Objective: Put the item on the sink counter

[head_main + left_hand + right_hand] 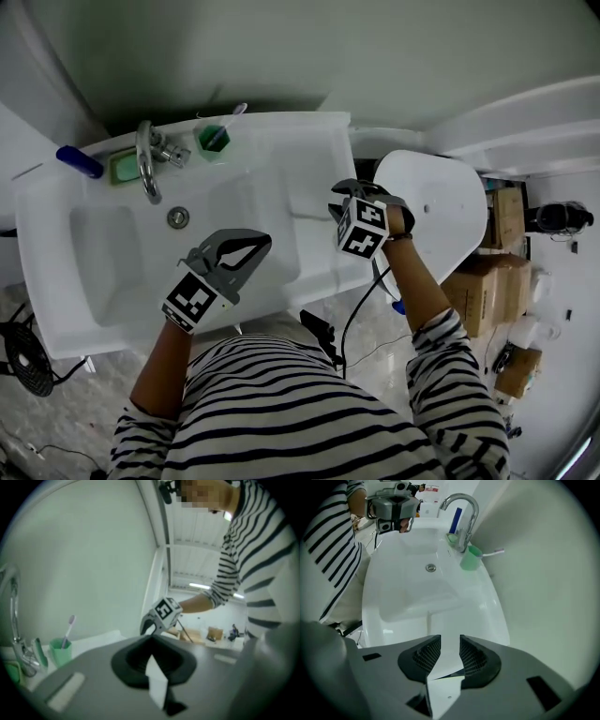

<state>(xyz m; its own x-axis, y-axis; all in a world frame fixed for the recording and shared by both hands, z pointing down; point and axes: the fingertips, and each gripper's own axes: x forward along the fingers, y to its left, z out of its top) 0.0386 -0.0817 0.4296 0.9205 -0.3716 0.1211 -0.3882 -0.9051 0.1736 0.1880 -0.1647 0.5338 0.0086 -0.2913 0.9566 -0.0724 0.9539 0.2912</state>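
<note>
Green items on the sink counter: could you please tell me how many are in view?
2. A green cup holding a toothbrush stands just right of the faucet in the head view, and a green dish lies just left of it. No others show.

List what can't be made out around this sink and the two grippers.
- Right gripper: fingers hidden under its marker cube in the head view.
- Blue object: half behind the faucet in the right gripper view; too small in the head view to identify.
- Spout of the faucet: cut off by the left edge in the blurred left gripper view.
</note>
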